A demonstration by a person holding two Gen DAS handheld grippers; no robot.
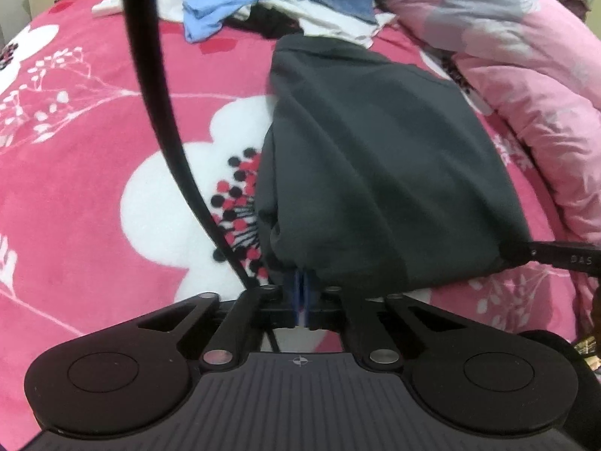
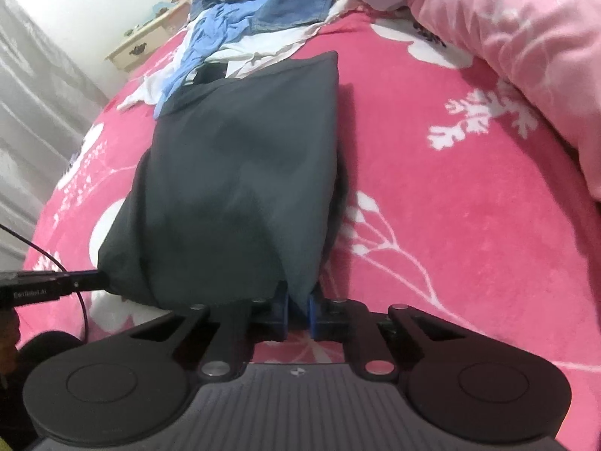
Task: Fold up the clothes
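A dark grey garment (image 1: 375, 169) lies lengthwise on the pink flowered bedspread (image 1: 94, 150), its near end lifted and bunched. My left gripper (image 1: 301, 285) is shut on the near left corner, the blue pads pressed together with cloth pinched between them. My right gripper (image 2: 298, 306) is shut on the near right corner of the same garment (image 2: 244, 188), with a fold of fabric between its blue pads. Each gripper shows in the other's view: the right one's fingers (image 1: 544, 253) at the far right, the left one's fingers (image 2: 82, 282) at the left edge.
A pile of loose clothes (image 2: 255, 11), blue, denim and white, lies beyond the garment's far end. A rolled pink quilt (image 2: 526, 56) runs along the right side. A black cable (image 1: 157, 94) hangs across the left wrist view. A cream nightstand (image 2: 146, 43) and a curtain (image 2: 33, 94) stand at the left.
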